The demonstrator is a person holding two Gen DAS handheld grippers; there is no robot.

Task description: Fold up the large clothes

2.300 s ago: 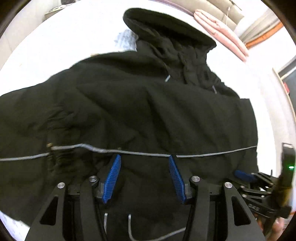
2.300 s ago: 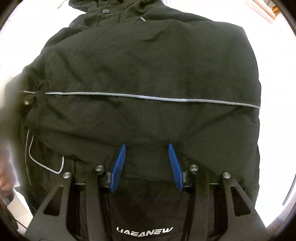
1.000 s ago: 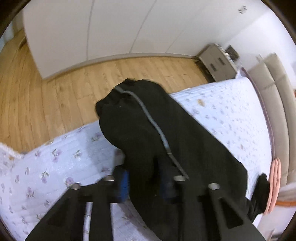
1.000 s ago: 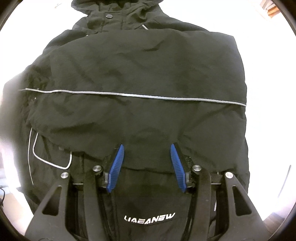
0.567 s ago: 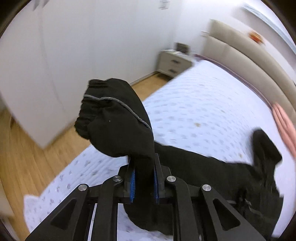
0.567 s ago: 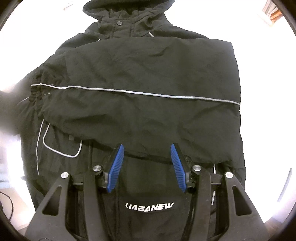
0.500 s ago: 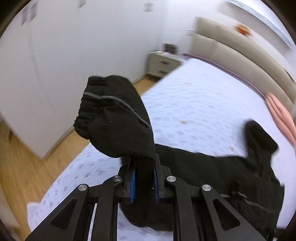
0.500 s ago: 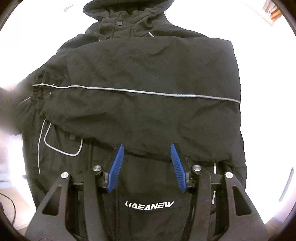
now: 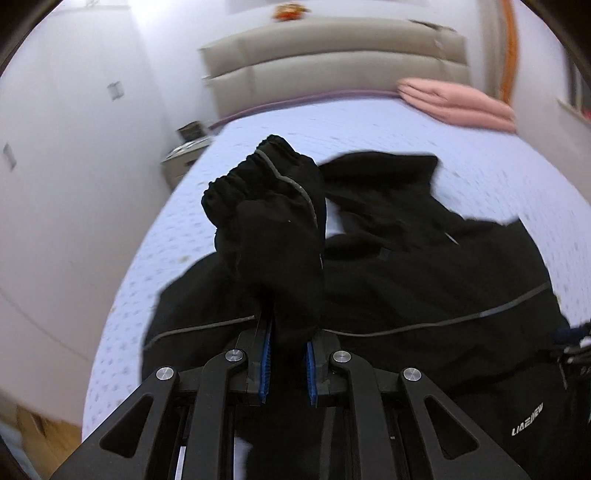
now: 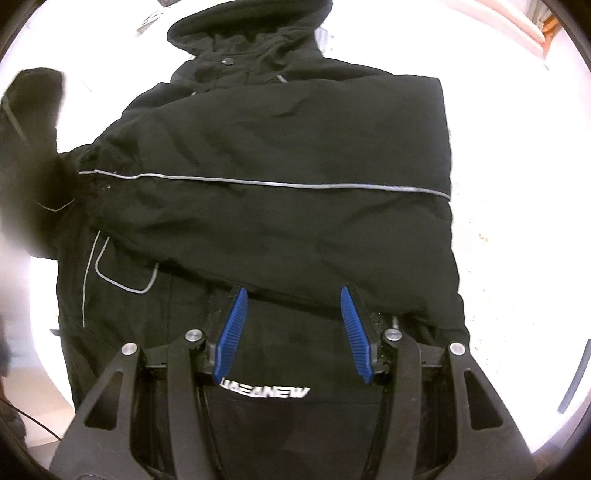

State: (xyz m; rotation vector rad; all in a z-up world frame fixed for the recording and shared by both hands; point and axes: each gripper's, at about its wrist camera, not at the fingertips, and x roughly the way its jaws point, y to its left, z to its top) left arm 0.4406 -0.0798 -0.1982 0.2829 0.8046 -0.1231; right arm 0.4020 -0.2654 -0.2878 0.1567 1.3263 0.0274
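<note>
Jacket (image 10: 280, 177) is black and lies flat on the bed (image 9: 369, 125), with its hood (image 10: 251, 33) toward the headboard (image 9: 332, 59) and its bottom edge toward the person. Its long side runs from hood to bottom edge. One sleeve is folded flat across the chest, with a thin grey stripe (image 10: 258, 182) going from side to side.

The left gripper (image 9: 288, 354) is lifted above the bed and points toward the headboard. Its jaws are nearly closed and pinch the other sleeve (image 9: 273, 236). That sleeve stands up from the jaws, cuff (image 9: 258, 166) at the top, off the bed.

The right gripper (image 10: 293, 328) hangs low over the bottom part of the jacket and points toward the hood. Its jaws are spread wide and hold nothing. White letters (image 10: 269, 392) on the jacket show just below them.

A pink blanket (image 9: 458, 103) lies folded near the headboard.
</note>
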